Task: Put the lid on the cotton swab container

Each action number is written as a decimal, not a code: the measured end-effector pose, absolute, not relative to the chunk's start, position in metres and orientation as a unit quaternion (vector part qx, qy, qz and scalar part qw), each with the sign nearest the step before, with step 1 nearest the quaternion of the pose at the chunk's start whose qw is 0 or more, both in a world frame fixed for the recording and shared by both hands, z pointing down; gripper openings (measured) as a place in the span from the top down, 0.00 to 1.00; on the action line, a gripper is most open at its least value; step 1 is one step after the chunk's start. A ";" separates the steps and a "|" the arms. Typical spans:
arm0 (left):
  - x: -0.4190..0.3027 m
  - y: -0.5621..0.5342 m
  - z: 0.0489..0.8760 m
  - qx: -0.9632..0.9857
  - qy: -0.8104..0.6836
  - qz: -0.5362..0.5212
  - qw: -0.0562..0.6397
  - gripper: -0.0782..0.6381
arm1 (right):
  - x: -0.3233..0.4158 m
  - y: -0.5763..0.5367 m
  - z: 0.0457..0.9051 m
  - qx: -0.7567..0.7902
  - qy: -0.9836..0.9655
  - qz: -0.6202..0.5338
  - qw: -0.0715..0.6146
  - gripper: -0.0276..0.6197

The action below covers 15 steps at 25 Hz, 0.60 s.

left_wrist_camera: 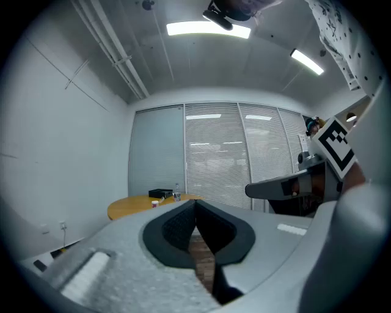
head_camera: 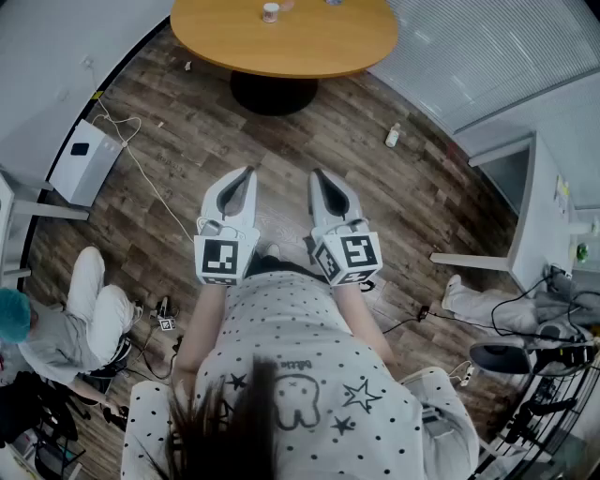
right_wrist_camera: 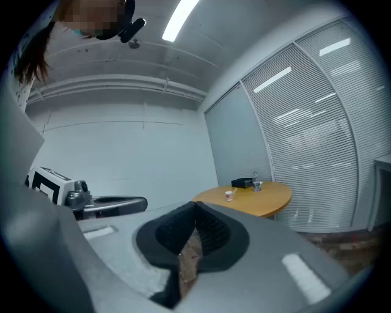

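- As I judge it, the task has not been started: both tools are empty and well apart from the table.
- The container (head_camera: 270, 12), a small pale pot with a reddish band, stands on the round wooden table (head_camera: 309, 52) at twelve o'clock from the person, well in from the near edge.
- In the right gripper view the container (right_wrist_camera: 228, 195) sits at about one o'clock beyond the jaws. A black box (right_wrist_camera: 242, 182) and a bottle (right_wrist_camera: 255, 181) stand farther back on the same table.
- The pot is too small to tell whether a lid already sits on it, and I cannot pick out a separate lid anywhere.
- Everything appears to be left to do: reach the table, find the lid, pick it up and seat it on the pot.
- The left gripper (head_camera: 249, 172) is clenched, its pads meeting with nothing between them. It is held level and points to twelve o'clock, toward the table.
- The right gripper (head_camera: 317, 174) is likewise closed on nothing. It lies just beside the left and parallel to it, its nose dipped very slightly.
- Both are held out from the waist with the marker cubes close to the body. Bare wooden floor (head_camera: 309, 141) lies between their tips and the table.
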<state>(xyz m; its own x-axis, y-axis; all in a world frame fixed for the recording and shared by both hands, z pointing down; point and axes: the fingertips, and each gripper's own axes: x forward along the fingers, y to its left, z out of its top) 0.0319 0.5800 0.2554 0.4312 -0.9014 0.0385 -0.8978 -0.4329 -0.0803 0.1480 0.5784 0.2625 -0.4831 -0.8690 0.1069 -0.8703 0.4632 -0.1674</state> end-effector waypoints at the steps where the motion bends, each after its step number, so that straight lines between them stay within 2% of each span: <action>1: 0.033 0.580 0.256 -0.846 0.531 -0.037 0.024 0.88 | 0.148 0.578 0.263 0.508 -0.855 0.099 0.004 0.95; 15: 0.041 0.572 0.253 -0.847 0.530 -0.035 0.027 0.88 | 0.155 0.570 0.260 0.506 -0.858 0.093 0.006 0.95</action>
<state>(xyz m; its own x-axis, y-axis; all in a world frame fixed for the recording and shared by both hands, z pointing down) 0.0409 0.5718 0.2534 0.4359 -0.8995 0.0303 -0.8958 -0.4368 -0.0818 0.1553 0.5699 0.2598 -0.4889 -0.8661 0.1046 -0.8683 0.4715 -0.1544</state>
